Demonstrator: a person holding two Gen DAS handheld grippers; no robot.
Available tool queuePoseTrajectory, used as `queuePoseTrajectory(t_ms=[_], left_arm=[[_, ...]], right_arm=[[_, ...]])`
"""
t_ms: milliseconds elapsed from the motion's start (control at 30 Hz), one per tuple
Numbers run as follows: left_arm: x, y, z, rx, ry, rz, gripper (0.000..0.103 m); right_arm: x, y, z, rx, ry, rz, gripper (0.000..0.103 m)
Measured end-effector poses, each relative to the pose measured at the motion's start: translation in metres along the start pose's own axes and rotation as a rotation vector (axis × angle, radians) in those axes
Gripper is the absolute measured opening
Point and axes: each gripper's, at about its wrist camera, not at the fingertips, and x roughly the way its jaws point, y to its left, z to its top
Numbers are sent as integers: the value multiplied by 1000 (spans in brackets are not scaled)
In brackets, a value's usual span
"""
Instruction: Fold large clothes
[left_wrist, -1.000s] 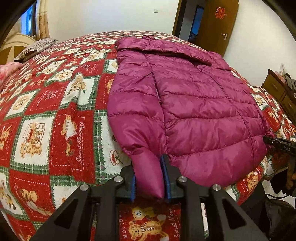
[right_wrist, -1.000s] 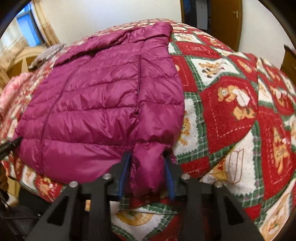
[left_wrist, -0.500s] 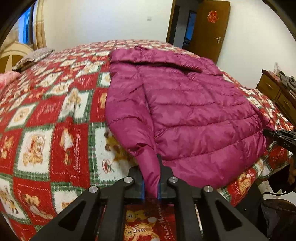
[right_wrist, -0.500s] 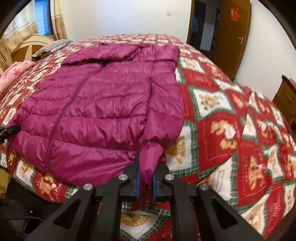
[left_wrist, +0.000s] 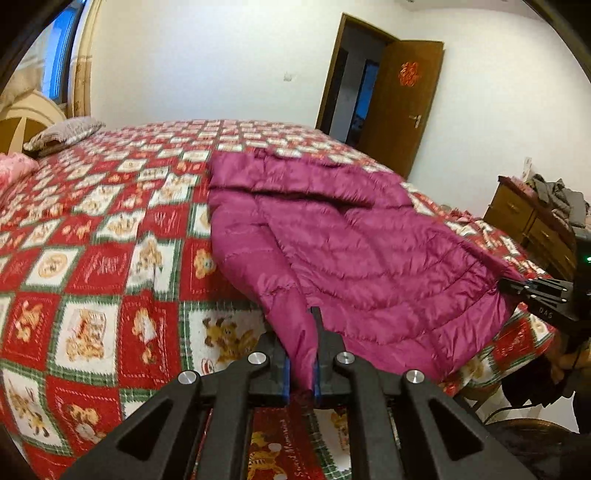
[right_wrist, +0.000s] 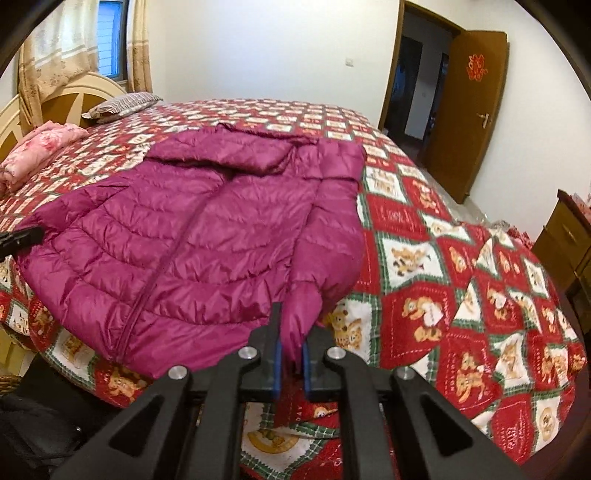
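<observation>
Here, a magenta quilted jacket (left_wrist: 369, 251) lay spread front-up across the near part of a bed covered by a red, green and white bear-patterned quilt (left_wrist: 92, 258), its hood toward the far side and its hem overhanging the near edge. The left tool (left_wrist: 301, 369) was clamped tight on the cuff of the jacket's left sleeve (left_wrist: 258, 266), the blue-lined pads pinching the fabric flat between them, and that sleeve ran up from the pads in a taut ridge raised off the quilt. The right tool (right_wrist: 291, 363) gripped the cuff of the right sleeve (right_wrist: 325, 229) in the same way, with the cloth bunched between its two pads and the sleeve lifted clear of the bedding just beyond them. In the left wrist view the right tool showed at the far right edge, its black tip touching the jacket's side; in the right wrist view the left tool's black tip showed at the left edge against the other side. A striped pillow (right_wrist: 122, 103) and a folded pink blanket (right_wrist: 40, 147) sat at the far left by the headboard (right_wrist: 70, 99). A brown door (right_wrist: 465, 122) stood open on the far right, with a wooden dresser (left_wrist: 528, 221) near the right wall
</observation>
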Motion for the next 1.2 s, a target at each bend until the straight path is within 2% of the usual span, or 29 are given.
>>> queuePoseTrajectory(t_ms=[400,767,867,933,1067,1200], left_arm=[[-50,-16,28,23,-130,-89,7],[-115,-27,50,27,-250,-151,7],[-125,-30,59,30,-284,-180,7],[-125,-29,67,31,-288,-173,7],[-97,-16,98,6,-266,-119,7],[-57,6,129,-43,-216,-61,7]], right_arm=[[-39,-10,9,-27,-86,5,10],[-95,-42,-1,32,-168,29,10],[-106,-47,13,42,-206,40,10],[-107,-49,29,41,-232,46,10],[-89,-46,77,19,-263,21,10],[-49,-40,121,17,-238,20,10]])
